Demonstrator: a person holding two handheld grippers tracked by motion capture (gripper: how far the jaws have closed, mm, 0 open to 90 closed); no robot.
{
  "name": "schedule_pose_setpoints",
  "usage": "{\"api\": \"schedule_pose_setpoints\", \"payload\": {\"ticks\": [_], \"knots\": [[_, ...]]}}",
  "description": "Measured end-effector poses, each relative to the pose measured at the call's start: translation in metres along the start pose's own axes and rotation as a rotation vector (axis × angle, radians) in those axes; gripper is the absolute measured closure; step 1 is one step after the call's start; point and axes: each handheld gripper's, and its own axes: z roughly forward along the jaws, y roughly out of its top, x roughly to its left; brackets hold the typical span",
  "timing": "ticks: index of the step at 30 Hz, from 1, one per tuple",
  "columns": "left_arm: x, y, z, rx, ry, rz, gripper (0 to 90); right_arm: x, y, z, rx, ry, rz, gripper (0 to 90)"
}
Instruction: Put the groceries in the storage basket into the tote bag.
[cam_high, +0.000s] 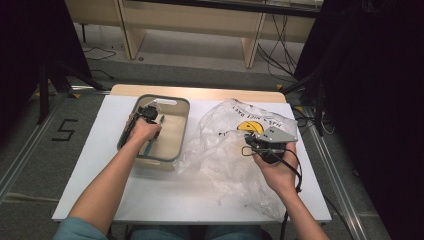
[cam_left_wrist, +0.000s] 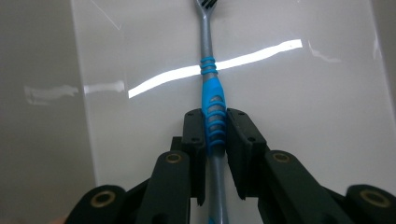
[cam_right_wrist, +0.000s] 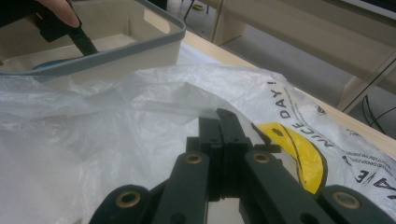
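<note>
L gripper (cam_left_wrist: 215, 135) sits down inside the beige rectangular plastic bin with grey rim (cam_high: 181, 131), on the L half of the white desk (cam_high: 200, 200). In the left gripper view its jaws are clamped on the grey toothbrush with a bright blue ribbed grip (cam_left_wrist: 212, 93), pads pressing both sides of the blue section; no gap visible btw pads and handle. Toothbrush lies flat on the pale bin floor, running straight away from the jaws, dark bristle head at the far end near the top edge of that view. A bright strip of reflected light crosses the bin floor under the handle.

In the high view the person's L hand (cam_high: 142, 131) wraps the gripper over the bin's near-middle, forearm coming in from bottom L, teal sleeve at the elbow.

R gripper (cam_right_wrist: 223, 140) is over on the R half of the desk, jaws fully clenched, pinching a fold of the clear crinkled plastic bag with a yellow smiley face and black "NICE DAY" lettering (cam_right_wrist: 299, 154). Bag is spread loosely across the desk, its L edge touching the bin's side wall; bin and bag are side by side. R hand (cam_high: 277, 167) holds the gripper at the bag's R-middle, grey three-cornered plate on top, black cable trailing back along the wrist.

In the right gripper view the bin stands upper L beyond the bag, w/ a fingertip (cam_right_wrist: 63, 14) and black gripper part just inside its rim.
</note>
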Motion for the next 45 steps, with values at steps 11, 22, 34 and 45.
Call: {"api": "schedule_pose_setpoints", "payload": {"ticks": [11, 22, 34, 45], "knots": [[-0.002, 0.000, -0.001, -0.001, 0.012, 0.012, 78.6, 0.000, 0.000, 0.000, 0.004, 0.001, -0.001, 90.0], [-0.001, -0.001, -0.001, -0.014, -0.002, -0.004, 78.8, 0.000, 0.000, 0.000, 0.003, 0.002, -0.002, 90.0], [-0.004, 0.000, -0.006, -0.062, -0.024, 0.007, 78.9, 0.000, -0.001, 0.000, 0.006, 0.000, -0.001, 90.0], [0.000, -0.001, -0.017, -0.118, -0.064, 0.006, 78.8, 0.000, 0.000, 0.001, 0.004, 0.000, -0.003, 90.0]]}}
